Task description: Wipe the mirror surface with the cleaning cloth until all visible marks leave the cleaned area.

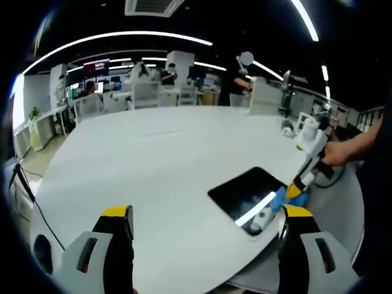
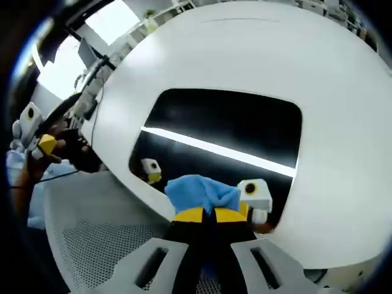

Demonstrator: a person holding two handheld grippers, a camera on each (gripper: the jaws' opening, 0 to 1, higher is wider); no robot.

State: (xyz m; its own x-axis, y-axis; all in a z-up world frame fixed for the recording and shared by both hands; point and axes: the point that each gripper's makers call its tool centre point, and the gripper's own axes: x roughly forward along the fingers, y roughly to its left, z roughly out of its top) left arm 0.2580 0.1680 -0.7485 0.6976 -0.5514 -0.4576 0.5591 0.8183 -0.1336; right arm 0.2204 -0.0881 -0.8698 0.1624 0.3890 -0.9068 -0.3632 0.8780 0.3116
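Observation:
The mirror [image 1: 245,191] is a dark rectangle lying flat on the white table [image 1: 159,165], near its right edge. It reflects a bright ceiling light strip. In the left gripper view my right gripper [image 1: 293,191] comes in from the right, held by a hand, and presses a blue cleaning cloth [image 1: 280,198] on the mirror's near corner. In the right gripper view the mirror [image 2: 226,125] lies just ahead. My right gripper [image 2: 211,214] is shut on the cloth [image 2: 199,191], which rests at the mirror's near edge. My left gripper [image 1: 207,229] is open over bare table, holding nothing.
A white mesh chair seat [image 2: 92,245] sits below the table edge. My left gripper [image 2: 33,131] and a hand show at the far left of the right gripper view. Small white items [image 1: 306,130] stand at the table's right rim. Desks and people [image 1: 236,86] lie beyond.

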